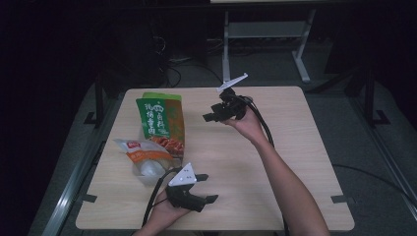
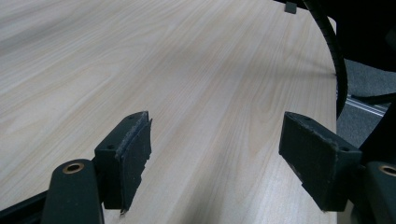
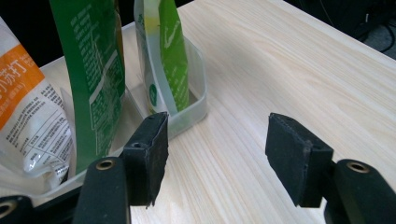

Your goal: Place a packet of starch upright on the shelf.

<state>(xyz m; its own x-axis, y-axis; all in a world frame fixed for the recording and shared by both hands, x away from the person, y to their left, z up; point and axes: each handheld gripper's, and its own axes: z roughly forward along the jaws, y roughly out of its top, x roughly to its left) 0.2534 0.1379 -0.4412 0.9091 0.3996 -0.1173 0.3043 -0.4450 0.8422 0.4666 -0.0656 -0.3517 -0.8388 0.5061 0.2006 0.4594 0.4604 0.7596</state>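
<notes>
Right claw (image 1: 210,116) open and empty, near green packets (image 1: 160,119), wooden table (image 1: 275,162)

Table (image 1: 275,162): pale matt wood-grain laminate. Green snack pouches (image 1: 158,118): glossy printed plastic. Clear tray (image 3: 189,109): translucent plastic.

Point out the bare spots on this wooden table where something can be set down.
The wooden table is bare right of the right gripper, and in the middle between it and the left gripper. The left side is crowded: green snack pouches and a white-and-orange packet in a clear plastic tray.
</notes>
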